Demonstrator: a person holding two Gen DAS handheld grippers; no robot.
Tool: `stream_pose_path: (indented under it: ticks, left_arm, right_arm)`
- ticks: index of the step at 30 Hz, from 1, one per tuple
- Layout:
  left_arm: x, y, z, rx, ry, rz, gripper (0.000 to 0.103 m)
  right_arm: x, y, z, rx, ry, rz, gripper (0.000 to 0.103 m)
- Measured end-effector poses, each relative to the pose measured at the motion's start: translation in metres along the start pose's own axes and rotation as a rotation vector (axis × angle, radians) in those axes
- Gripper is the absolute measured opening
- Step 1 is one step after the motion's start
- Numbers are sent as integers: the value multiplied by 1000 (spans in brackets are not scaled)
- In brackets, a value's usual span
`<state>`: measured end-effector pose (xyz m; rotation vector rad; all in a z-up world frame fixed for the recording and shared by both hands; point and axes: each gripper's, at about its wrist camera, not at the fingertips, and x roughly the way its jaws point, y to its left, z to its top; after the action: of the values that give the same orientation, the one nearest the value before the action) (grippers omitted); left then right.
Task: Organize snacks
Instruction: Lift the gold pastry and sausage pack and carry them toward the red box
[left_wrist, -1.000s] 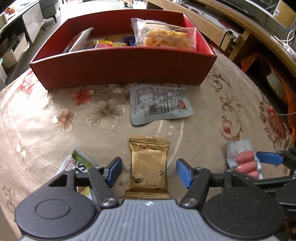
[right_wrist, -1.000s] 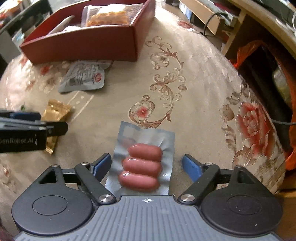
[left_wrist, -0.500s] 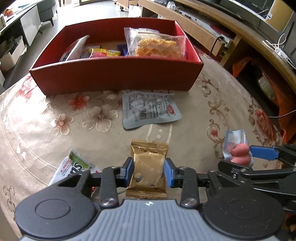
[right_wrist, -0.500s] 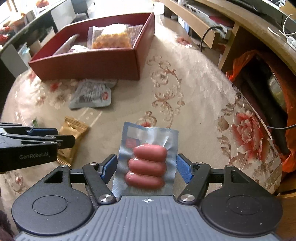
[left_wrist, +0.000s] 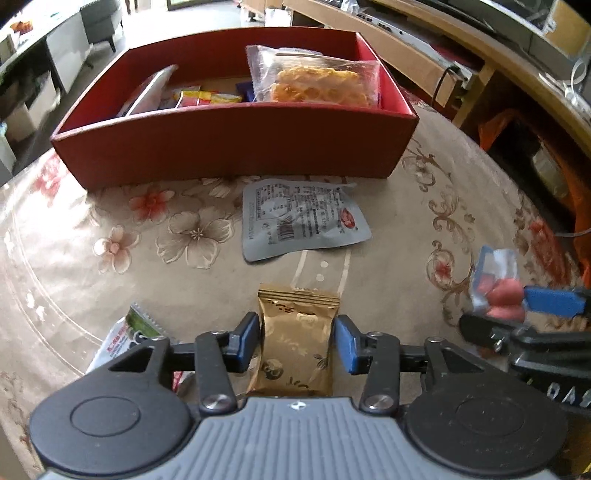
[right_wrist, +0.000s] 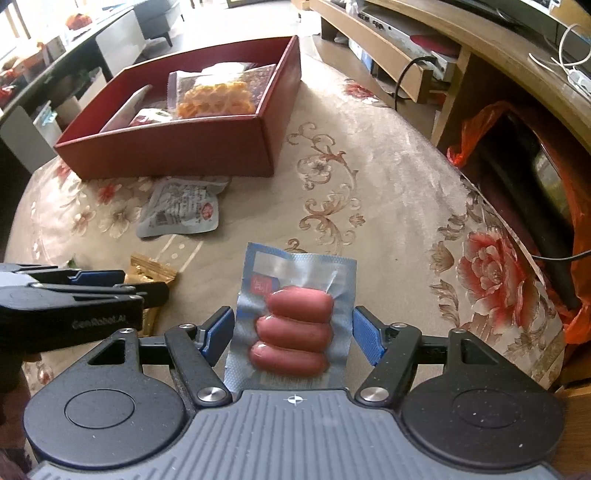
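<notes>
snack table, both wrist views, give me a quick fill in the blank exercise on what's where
1. The left gripper has a ____-coloured packet between its fingers.
2. The pack between the right gripper's fingers holds ____ sausages.
3. The clear bag of orange snacks lies inside the ____ box.
4. The grey pouch lies on the tablecloth, printed side up, just ____ the box.

Missing words: gold; three; red; in front of
</notes>
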<state>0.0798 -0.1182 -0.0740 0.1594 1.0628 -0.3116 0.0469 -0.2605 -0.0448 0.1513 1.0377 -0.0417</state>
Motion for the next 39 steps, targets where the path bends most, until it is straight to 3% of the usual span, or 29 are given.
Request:
stream_pose_path:
  ticks: [9, 39]
  left_arm:
    - [-14, 5, -2, -26, -16, -16, 37]
    - [-42, 22, 13, -103, -105, -42, 36]
  right_arm:
    - [-9, -1, 4, 0, -34, 9, 75]
    - [-21, 5, 21, 4, -113, 37, 75]
